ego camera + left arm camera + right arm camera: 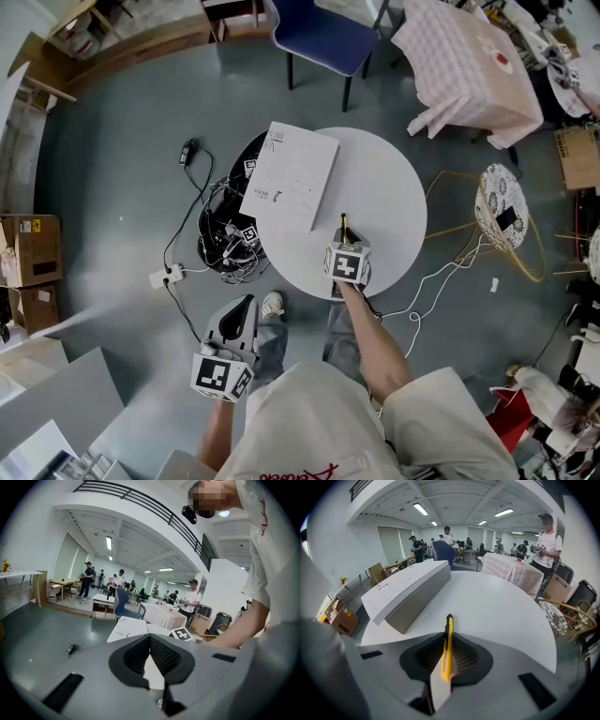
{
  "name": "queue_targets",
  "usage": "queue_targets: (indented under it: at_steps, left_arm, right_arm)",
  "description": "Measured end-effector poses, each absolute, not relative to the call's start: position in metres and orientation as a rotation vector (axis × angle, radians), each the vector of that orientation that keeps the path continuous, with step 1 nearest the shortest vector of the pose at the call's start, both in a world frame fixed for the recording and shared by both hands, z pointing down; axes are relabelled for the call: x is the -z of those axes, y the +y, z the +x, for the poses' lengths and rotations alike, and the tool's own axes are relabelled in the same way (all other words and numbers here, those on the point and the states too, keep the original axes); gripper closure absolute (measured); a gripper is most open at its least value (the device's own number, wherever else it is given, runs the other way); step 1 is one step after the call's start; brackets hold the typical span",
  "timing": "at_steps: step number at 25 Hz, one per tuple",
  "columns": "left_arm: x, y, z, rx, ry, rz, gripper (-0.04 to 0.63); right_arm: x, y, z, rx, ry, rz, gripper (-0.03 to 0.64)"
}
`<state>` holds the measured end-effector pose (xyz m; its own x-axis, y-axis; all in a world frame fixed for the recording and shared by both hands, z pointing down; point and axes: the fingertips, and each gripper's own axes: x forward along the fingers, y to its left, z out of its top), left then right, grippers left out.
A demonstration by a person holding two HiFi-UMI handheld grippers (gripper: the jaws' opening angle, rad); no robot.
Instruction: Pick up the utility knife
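A yellow utility knife (447,644) with a black tip stands on edge between the pads of my right gripper (447,657), which is shut on its body. From the head view the knife (343,228) pokes out past the right gripper (344,246) over the near part of the round white table (384,178). My left gripper (242,309) hangs off the table to the left, above the floor near a shoe. In its own view the left gripper (150,656) has its jaws together with nothing between them.
A flat white box (289,173) lies on the table's left side, close to the knife (405,590). A tangle of black cables (225,239) and a power strip (161,277) lie on the floor left of the table. A wire stool (506,220) stands to the right.
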<state>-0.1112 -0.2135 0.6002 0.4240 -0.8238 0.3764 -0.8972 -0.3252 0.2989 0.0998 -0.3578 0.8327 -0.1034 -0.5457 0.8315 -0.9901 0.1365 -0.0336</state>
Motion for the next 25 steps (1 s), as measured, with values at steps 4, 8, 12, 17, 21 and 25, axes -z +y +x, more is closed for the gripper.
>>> queue_targets:
  at_steps: [4, 8, 12, 17, 21, 25]
  left_arm:
    - [-0.599, -0.213, -0.109, -0.216, -1.452, 2.229, 0.583]
    - [-0.598, -0.213, -0.107, -0.226, -1.446, 2.241, 0.583]
    - [-0.599, -0.213, -0.105, -0.220, -1.448, 2.238, 0.583]
    - [-0.597, -0.211, -0.098, -0.221, -1.429, 2.254, 0.583]
    - [-0.592, -0.213, -0.094, -0.208, -1.429, 2.270, 0.583]
    - [-0.579, -0.217, -0.088, -0.192, -1.417, 2.317, 0.583]
  right_arm:
    - [-0.832, -0.358, 0.099, -0.826, -1.761, 1.483, 0.558]
    - [-0.828, -0.353, 0.100, -0.849, -1.778, 1.498, 0.560]
    - [-0.826, -0.351, 0.101, -0.853, -1.807, 1.499, 0.560]
    - [-0.813, -0.356, 0.104, -0.840, -1.848, 1.523, 0.560]
    - [-0.780, -0.369, 0.107, -0.769, -1.926, 1.570, 0.560]
    - [-0.729, -0.383, 0.111, -0.680, -2.018, 1.639, 0.560]
